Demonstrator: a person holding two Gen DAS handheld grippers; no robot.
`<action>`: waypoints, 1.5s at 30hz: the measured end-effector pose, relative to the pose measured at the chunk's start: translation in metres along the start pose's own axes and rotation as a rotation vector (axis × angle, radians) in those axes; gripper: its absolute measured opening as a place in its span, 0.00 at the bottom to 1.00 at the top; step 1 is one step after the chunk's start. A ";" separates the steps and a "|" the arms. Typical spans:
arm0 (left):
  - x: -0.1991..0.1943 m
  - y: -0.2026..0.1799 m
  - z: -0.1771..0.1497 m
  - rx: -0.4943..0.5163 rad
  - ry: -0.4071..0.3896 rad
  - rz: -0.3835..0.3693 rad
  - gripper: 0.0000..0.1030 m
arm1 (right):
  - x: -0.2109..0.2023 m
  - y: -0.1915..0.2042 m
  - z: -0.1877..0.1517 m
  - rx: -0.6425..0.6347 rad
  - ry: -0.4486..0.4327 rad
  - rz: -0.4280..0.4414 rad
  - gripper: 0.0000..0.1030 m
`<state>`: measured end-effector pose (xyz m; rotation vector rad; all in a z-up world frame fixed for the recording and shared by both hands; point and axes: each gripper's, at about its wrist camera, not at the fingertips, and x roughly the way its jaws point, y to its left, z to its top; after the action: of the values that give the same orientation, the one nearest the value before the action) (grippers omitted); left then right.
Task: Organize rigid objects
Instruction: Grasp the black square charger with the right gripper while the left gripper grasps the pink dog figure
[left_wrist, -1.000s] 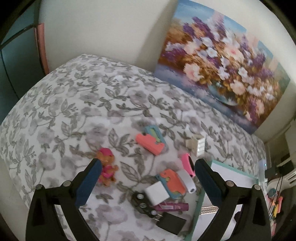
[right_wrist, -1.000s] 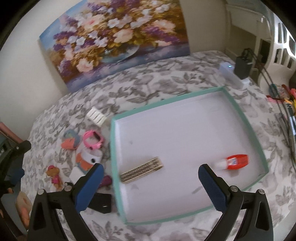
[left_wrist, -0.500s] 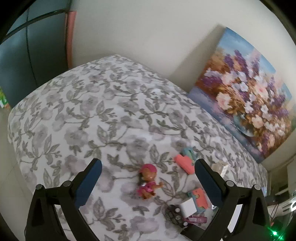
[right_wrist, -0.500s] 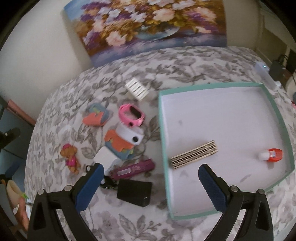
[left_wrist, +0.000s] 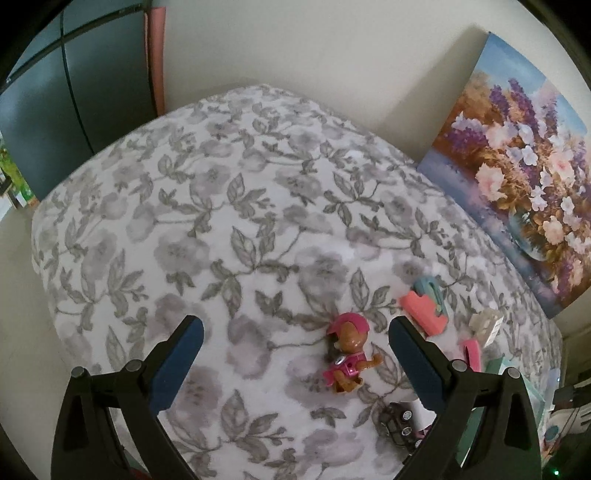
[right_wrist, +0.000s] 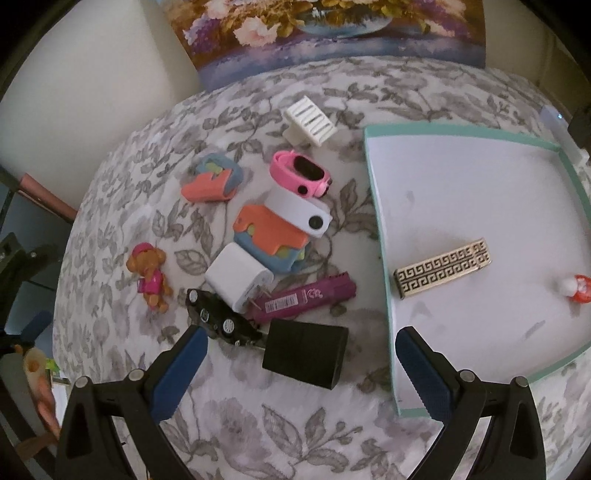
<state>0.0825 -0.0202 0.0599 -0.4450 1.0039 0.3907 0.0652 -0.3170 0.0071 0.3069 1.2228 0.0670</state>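
My left gripper (left_wrist: 295, 328) hangs open above the flowered cloth, with a pink-helmeted puppy figure (left_wrist: 347, 352) lying between its fingers, nearer the right one. My right gripper (right_wrist: 301, 339) is open over a black box (right_wrist: 304, 354), not touching it. Beyond lie a black toy car (right_wrist: 218, 319), a white charger (right_wrist: 238, 277), a purple tube (right_wrist: 303, 301), orange-and-blue toys (right_wrist: 271, 236), a pink watch (right_wrist: 299, 173), a white slotted piece (right_wrist: 310, 120) and the puppy figure (right_wrist: 149, 277). The teal-rimmed tray (right_wrist: 378, 206) holds a patterned bar (right_wrist: 441, 273) and a red-capped bottle (right_wrist: 576, 290).
A flower painting (left_wrist: 517, 206) leans on the wall behind the table. A dark cabinet (left_wrist: 55, 110) stands past the table's far left edge. The left gripper's fingers (right_wrist: 33, 325) show at the right wrist view's left border. Bare cloth stretches left of the puppy.
The left gripper has swung left, bringing the puppy figure between its fingers. The right gripper has moved left from over the tray to above the black box. Both stayed open.
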 end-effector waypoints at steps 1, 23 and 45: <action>0.004 -0.002 -0.001 0.002 0.015 -0.005 0.97 | 0.001 0.000 0.000 0.003 0.005 0.003 0.99; 0.041 -0.013 -0.015 0.074 0.173 0.023 0.97 | 0.023 0.006 -0.010 -0.041 0.085 -0.053 0.74; 0.080 -0.026 -0.020 0.101 0.237 0.022 0.97 | 0.044 0.007 -0.007 -0.048 0.089 -0.072 0.67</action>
<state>0.1203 -0.0439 -0.0138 -0.3954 1.2537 0.3100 0.0751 -0.2991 -0.0336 0.2198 1.3176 0.0479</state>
